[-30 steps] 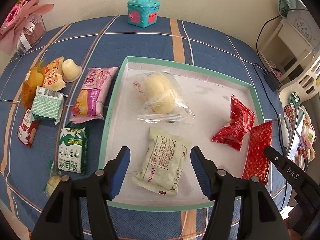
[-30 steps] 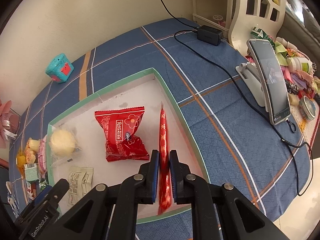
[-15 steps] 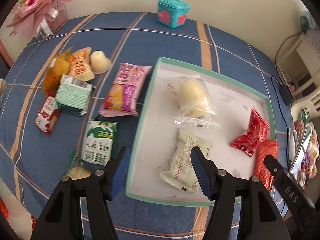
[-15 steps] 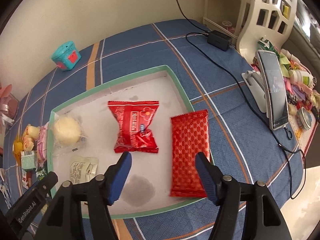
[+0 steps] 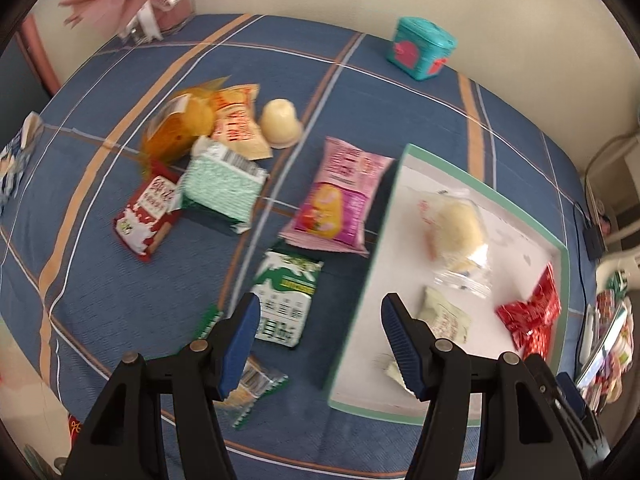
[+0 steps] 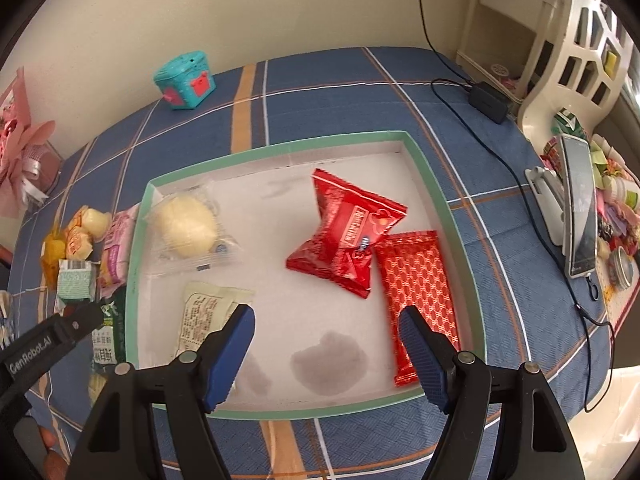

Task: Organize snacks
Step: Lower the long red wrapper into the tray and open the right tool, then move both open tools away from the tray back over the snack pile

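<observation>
The tray (image 6: pixel 436 196) sits on the blue checked cloth (image 5: pixel 132 320) and already holds four packets: a clear-wrapped bun (image 6: pixel 186 230) at its far left, a pale packet (image 6: pixel 204 316) near left, a crumpled red bag (image 6: pixel 348 232) in the middle and a flat red wafer pack (image 6: pixel 420 300) along the right wall. The rest of the snacks lie loose on the cloth to the left of the tray, well apart from it: a pink bag (image 5: pixel 340 196) just beside the rim, a green biscuit pack (image 5: pixel 286 300) nearer, a mint-green pack (image 5: pixel 222 188), a red-and-white one (image 5: pixel 146 216), an orange bag (image 5: pixel 180 128) and a jelly cup (image 5: pixel 280 122).

The left gripper (image 5: pixel 320 342) hangs over the gap between the green biscuit pack and the tray edge, jaws apart and empty. Coming down here, one finger could land on the rim and tip or shove the tray. The thin green pack may also slide flat under the pads rather than lift.

The right gripper (image 6: pixel 328 356) has just been opening, with nothing between its jaws; its right finger (image 6: pixel 422 354) stands over the wafer pack's near end and could drag it on withdrawing.
</observation>
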The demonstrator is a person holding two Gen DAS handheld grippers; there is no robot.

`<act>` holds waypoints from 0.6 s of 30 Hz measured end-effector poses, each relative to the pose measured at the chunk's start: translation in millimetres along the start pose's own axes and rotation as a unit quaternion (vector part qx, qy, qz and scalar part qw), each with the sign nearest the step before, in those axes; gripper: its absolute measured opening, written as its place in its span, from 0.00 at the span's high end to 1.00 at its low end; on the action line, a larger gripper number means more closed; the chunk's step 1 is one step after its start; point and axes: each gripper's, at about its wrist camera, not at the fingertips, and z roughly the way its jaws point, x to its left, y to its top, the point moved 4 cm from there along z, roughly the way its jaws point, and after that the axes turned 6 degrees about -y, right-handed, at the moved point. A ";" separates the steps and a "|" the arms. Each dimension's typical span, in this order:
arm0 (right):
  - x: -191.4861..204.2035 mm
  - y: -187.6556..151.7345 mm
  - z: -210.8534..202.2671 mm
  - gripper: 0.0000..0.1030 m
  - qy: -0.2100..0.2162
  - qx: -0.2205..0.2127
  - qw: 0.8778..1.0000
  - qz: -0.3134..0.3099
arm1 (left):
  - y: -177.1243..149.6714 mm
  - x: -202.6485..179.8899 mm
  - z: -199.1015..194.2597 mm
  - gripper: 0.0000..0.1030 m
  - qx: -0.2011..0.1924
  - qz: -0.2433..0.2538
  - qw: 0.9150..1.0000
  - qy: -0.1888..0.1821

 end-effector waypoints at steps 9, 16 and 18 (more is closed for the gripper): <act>9.1 -1.6 0.6 0.25 -0.002 0.003 1.000 -0.014 | 1.7 11.4 1.9 0.38 0.006 -0.017 1.000 0.003; 9.2 -1.9 1.5 0.21 -0.002 0.005 1.000 -0.014 | 1.7 11.9 3.5 0.38 0.009 -0.014 1.000 0.006; 9.2 -2.3 1.6 0.14 0.000 0.004 1.000 -0.014 | 1.9 11.5 4.4 0.19 0.007 -0.009 1.000 0.006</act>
